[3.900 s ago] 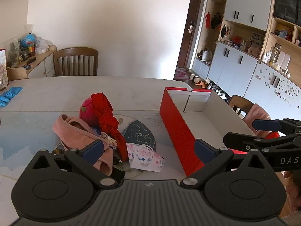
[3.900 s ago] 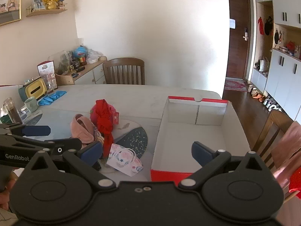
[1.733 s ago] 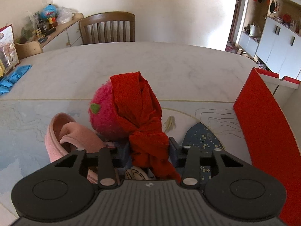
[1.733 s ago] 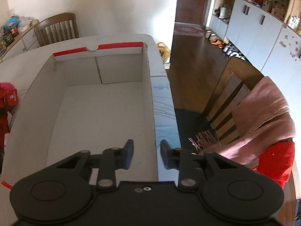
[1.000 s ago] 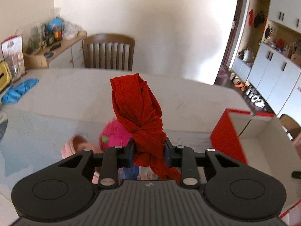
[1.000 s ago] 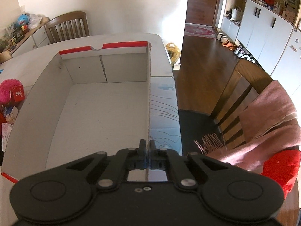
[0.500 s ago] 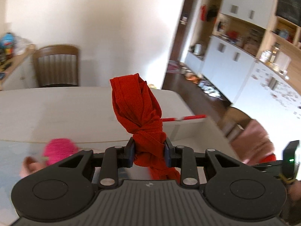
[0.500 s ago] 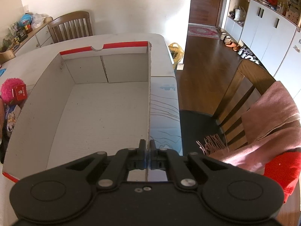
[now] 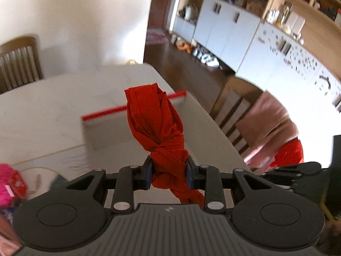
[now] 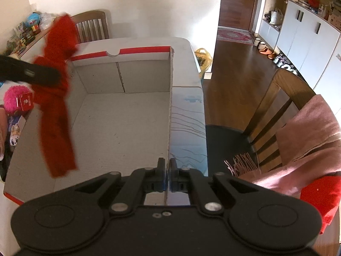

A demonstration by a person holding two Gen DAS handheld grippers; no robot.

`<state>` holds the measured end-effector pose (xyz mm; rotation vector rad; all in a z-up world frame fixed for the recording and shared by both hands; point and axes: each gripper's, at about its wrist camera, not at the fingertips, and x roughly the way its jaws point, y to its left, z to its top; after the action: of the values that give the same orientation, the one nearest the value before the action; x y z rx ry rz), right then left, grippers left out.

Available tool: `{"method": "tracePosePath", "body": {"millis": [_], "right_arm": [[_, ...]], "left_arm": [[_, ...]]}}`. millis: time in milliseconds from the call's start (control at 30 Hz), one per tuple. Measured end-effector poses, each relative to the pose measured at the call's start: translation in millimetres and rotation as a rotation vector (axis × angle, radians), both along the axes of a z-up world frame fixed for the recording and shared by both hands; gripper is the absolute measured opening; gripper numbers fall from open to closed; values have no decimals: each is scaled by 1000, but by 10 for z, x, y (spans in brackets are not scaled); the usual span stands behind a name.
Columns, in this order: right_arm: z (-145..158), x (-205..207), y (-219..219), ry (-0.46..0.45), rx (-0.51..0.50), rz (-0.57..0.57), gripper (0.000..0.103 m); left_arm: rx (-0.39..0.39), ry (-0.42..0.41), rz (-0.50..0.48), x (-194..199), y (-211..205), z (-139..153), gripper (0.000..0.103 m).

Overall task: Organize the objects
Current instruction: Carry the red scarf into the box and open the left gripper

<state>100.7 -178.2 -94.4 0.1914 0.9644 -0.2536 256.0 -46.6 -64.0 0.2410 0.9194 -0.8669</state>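
My left gripper (image 9: pixel 169 171) is shut on a knotted red cloth (image 9: pixel 158 128) and holds it in the air above the left wall of the red-rimmed cardboard box (image 9: pixel 136 108). In the right wrist view the red cloth (image 10: pixel 56 98) hangs over the box's left side, and the left gripper (image 10: pixel 27 72) shows as a dark blur. My right gripper (image 10: pixel 168 178) is shut on the right wall of the box (image 10: pixel 170 98) at its near end. The box floor (image 10: pixel 119 132) is bare.
A pink fuzzy ball with a red tag (image 10: pixel 18 99) and other small items (image 10: pixel 12 128) lie on the table left of the box. A wooden chair with a pink scarf (image 10: pixel 307 132) stands at the right. Another chair (image 10: pixel 91 28) is at the far side.
My left gripper has carried the red cloth rightward from the pile to above the box's left side. My right gripper stays shut on the box wall.
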Motion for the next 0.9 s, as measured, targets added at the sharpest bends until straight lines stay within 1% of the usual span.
{"method": "tracePosePath", "body": {"millis": [100, 233, 333, 400, 733, 900], "right_arm": [[-6, -2, -12, 2, 2, 4, 3], [-6, 7, -15, 8, 0, 6, 3], [-3, 12, -11, 9, 1, 1, 3], [-1, 14, -6, 13, 1, -4, 3], [4, 37, 31, 30, -10, -7, 2], [-3, 46, 34, 36, -14, -7, 2]], "left_arm": [[37, 49, -39, 17, -248, -206, 28], [85, 92, -77, 55, -527, -445, 29], [107, 102, -94, 81, -661, -571, 29], [120, 127, -102, 121, -724, -664, 29], [177, 192, -127, 265, -883, -988, 29], [164, 219, -119, 348, -864, -1044, 30]]}}
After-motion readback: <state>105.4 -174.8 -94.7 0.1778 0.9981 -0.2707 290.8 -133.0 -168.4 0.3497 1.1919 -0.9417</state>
